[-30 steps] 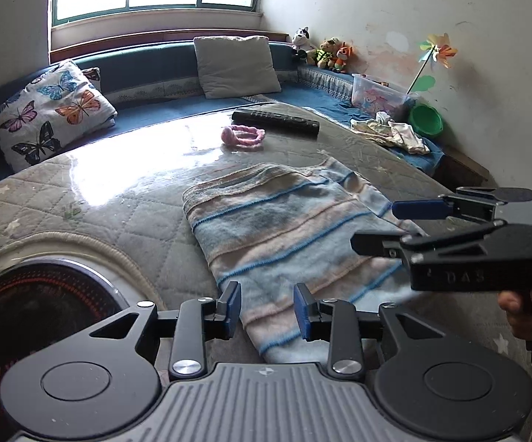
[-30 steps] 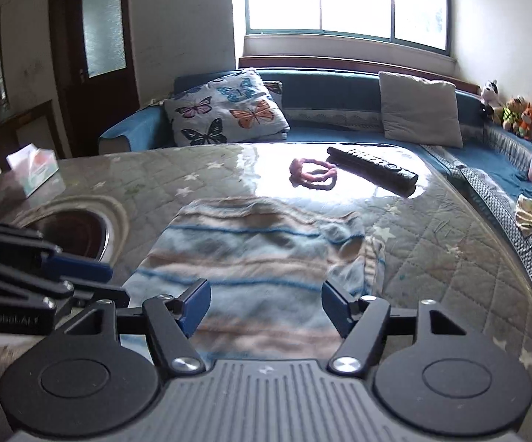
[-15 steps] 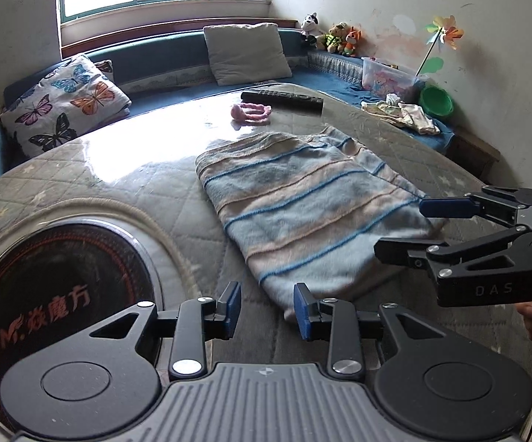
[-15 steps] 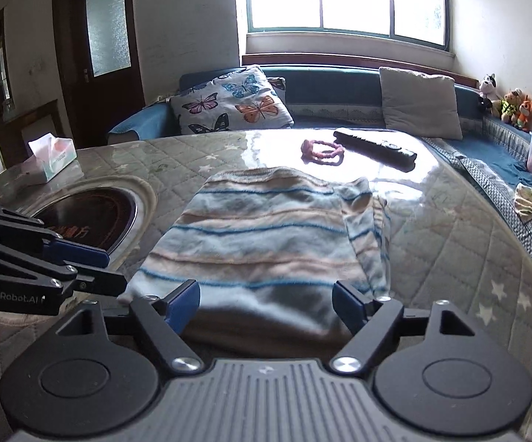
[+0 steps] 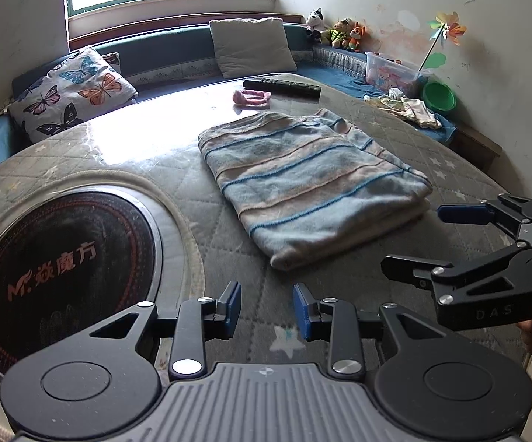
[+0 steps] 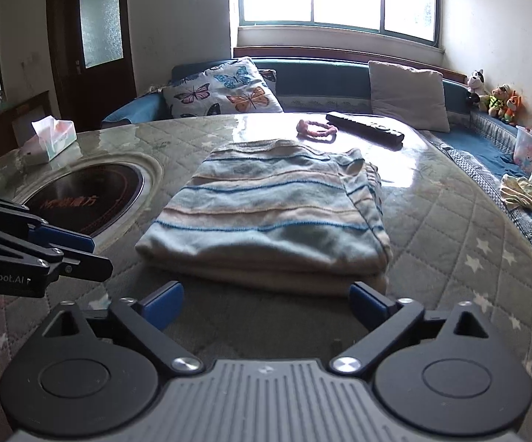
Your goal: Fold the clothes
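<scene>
Both grippers have drawn back from the garment (image 6: 266,217); the right gripper (image 6: 266,304) has just been opening wide, nothing between its jaws. The left gripper (image 5: 266,309) gapes empty. The striped garment lies folded flat on the table (image 5: 461,169).

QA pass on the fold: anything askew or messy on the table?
Mostly tidy. The striped sweater lies folded flat, but at its far right corner a flap sticks out past the top layer, so that edge is uneven. A pink hair tie and a remote control lie loose beyond it.
</scene>
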Action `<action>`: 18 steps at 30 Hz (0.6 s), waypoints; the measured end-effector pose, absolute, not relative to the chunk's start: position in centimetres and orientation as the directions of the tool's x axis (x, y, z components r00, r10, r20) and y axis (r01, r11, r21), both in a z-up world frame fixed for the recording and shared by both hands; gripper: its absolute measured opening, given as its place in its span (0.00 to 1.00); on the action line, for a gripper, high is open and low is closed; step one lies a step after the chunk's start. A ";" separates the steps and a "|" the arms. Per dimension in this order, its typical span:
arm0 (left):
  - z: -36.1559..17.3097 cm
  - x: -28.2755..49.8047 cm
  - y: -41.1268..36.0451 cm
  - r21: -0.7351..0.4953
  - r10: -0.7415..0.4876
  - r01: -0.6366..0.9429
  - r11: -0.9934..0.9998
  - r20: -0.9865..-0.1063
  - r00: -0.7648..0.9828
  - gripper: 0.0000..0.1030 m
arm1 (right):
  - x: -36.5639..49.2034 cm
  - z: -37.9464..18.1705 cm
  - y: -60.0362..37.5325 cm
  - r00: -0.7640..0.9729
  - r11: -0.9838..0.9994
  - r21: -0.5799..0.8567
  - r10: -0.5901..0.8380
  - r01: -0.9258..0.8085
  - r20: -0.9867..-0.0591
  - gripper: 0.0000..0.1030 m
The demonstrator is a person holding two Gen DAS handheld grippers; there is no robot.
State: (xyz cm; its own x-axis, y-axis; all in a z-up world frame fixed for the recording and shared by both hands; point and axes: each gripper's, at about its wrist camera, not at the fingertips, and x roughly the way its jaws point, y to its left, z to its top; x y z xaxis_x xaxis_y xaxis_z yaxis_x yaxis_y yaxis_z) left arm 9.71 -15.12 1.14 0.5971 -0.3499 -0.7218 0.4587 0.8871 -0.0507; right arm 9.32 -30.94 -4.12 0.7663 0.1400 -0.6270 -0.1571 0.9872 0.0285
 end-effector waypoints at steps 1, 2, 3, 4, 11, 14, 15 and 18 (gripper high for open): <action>1.1 9.5 -15.1 -0.048 -0.348 0.458 0.888 -0.722 0.598 0.33 | 9.1 -4.2 -30.9 0.766 0.988 0.028 0.138 -0.155 -0.627 0.98; 1.0 9.4 -15.1 -0.050 -0.350 0.461 0.886 -0.724 0.594 0.33 | 8.9 -4.2 -30.9 0.766 0.988 0.029 0.137 -0.153 -0.628 0.98; 0.9 9.2 -15.1 -0.051 -0.352 0.465 0.884 -0.726 0.591 0.33 | 8.8 -4.3 -30.8 0.764 0.988 0.030 0.137 -0.153 -0.630 1.00; 0.9 9.0 -15.1 -0.051 -0.352 0.464 0.884 -0.727 0.590 0.33 | 8.7 -4.3 -30.8 0.763 0.988 0.031 0.137 -0.152 -0.632 1.00; 0.5 7.8 -15.1 -0.014 -0.322 0.452 0.892 -0.723 0.612 0.33 | 7.5 -4.8 -30.6 0.761 0.991 0.044 0.126 -0.128 -0.636 1.00; 0.5 7.4 -15.0 0.007 -0.304 0.442 0.897 -0.716 0.628 0.33 | 7.1 -4.9 -30.6 0.763 0.992 0.046 0.119 -0.116 -0.635 1.00; 0.5 7.3 -14.9 0.011 -0.301 0.440 0.898 -0.713 0.633 0.33 | 7.0 -4.8 -30.6 0.764 0.992 0.049 0.119 -0.113 -0.634 1.00; 0.6 6.9 -14.7 0.023 -0.293 0.428 0.903 -0.697 0.655 0.33 | 6.7 -4.8 -30.6 0.765 0.992 0.059 0.120 -0.107 -0.633 1.00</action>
